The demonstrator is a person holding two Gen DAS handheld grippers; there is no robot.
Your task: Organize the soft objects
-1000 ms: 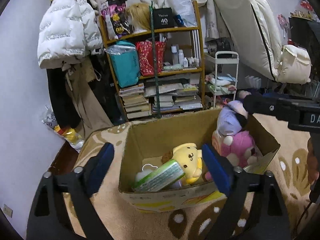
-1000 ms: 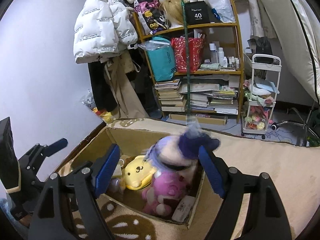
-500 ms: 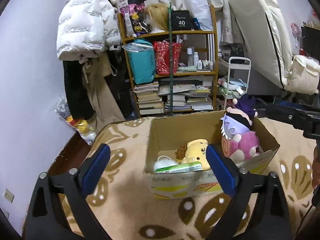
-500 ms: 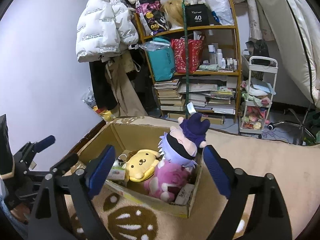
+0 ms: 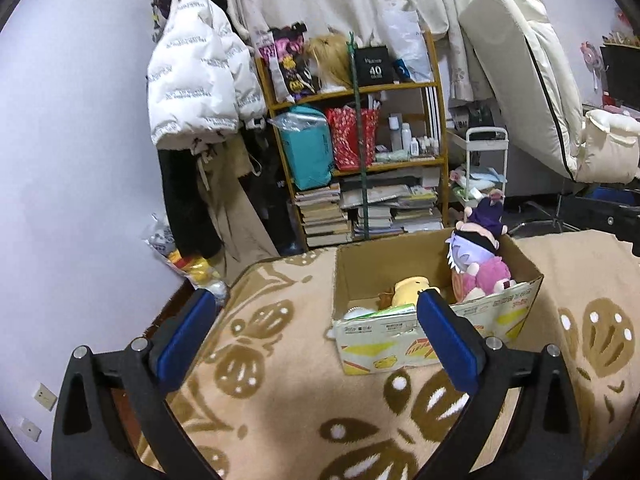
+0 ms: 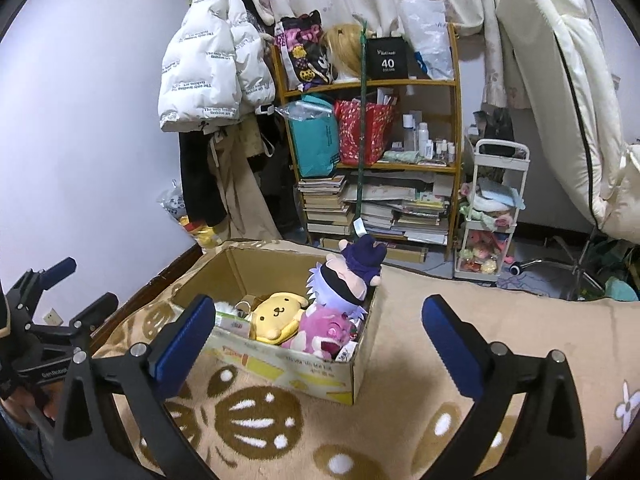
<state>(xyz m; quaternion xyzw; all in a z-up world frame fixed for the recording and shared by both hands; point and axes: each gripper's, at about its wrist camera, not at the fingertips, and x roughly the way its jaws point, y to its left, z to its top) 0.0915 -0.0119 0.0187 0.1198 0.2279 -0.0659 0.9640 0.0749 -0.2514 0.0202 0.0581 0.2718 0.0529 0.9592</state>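
Purple-hatted doll (image 6: 348, 280) now in cardboard box (image 6: 280, 368), apparently released, beyond empty, still-opening right hand-held gripper (image 6: 316, 322).

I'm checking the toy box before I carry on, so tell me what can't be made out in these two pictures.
- Bottom of the cardboard box: both views, hidden by the toys and its front wall.
- Pink plush: right view, its lower half is behind the box wall.
- Yellow plush: left view, partly covered by the left gripper finger.
- White item: left view, only its top shows.
- Print on the box: both views, too small.
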